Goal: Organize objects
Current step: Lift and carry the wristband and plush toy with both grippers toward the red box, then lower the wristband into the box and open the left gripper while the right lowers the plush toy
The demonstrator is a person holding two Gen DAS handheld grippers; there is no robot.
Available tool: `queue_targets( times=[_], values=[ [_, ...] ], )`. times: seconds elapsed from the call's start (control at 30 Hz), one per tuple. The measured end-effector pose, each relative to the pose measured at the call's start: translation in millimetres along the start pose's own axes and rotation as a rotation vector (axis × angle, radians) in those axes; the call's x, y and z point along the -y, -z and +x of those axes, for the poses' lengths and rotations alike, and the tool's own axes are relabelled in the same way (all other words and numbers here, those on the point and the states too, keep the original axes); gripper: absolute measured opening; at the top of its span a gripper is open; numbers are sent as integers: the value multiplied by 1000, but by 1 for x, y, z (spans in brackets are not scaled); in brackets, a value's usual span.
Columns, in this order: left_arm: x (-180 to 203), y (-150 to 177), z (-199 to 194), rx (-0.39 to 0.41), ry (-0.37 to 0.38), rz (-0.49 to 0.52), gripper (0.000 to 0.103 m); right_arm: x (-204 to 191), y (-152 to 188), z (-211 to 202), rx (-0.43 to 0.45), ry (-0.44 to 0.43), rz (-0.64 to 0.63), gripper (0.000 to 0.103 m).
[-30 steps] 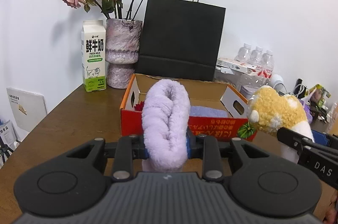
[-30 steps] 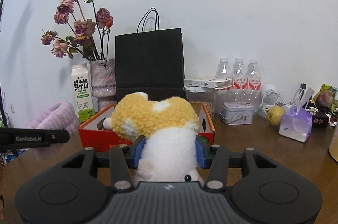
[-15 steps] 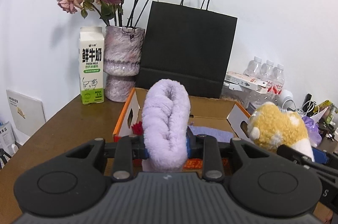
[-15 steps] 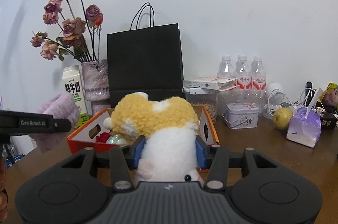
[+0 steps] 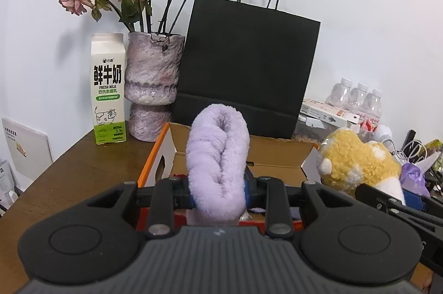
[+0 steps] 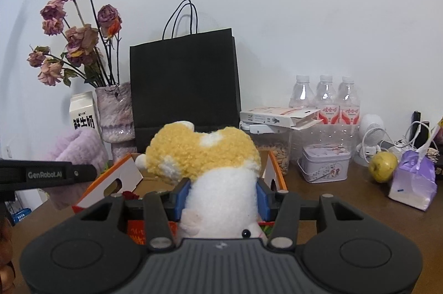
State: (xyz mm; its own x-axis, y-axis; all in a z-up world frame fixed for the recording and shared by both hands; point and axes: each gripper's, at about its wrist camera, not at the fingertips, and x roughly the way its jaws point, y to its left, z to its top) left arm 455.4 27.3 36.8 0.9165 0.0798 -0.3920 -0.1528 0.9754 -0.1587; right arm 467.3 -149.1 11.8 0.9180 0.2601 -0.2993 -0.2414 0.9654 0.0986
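My left gripper (image 5: 218, 192) is shut on a fluffy lilac slipper (image 5: 217, 155) and holds it upright over the near edge of an open orange cardboard box (image 5: 153, 163). My right gripper (image 6: 221, 195) is shut on a yellow and white plush toy (image 6: 210, 155) and holds it above the same box (image 6: 277, 172). The plush toy also shows at the right of the left wrist view (image 5: 357, 161). The slipper shows at the left of the right wrist view (image 6: 77, 152). The box holds a few small items, mostly hidden.
Behind the box stand a black paper bag (image 5: 246, 64), a vase of dried roses (image 5: 151, 83) and a milk carton (image 5: 108, 89). To the right are water bottles (image 6: 324, 100), a tin (image 6: 324, 165), a yellow fruit (image 6: 383, 166) and a purple bag (image 6: 412, 183) on the brown table (image 5: 69, 180).
Both grippers have moved forward and closer to the box, each still holding its item. The box now lies right under them.
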Motion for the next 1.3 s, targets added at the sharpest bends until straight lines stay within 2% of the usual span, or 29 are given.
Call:
queue_targets(
  times=[0.37, 1.3],
  values=[
    [1, -13, 36, -3, -10, -18, 29, -1, -12, 42, -21, -18, 6, 47],
    [-1, -19, 123, -144, -56, 5, 30, 5, -8, 128, -145, 3, -24, 47]
  ],
)
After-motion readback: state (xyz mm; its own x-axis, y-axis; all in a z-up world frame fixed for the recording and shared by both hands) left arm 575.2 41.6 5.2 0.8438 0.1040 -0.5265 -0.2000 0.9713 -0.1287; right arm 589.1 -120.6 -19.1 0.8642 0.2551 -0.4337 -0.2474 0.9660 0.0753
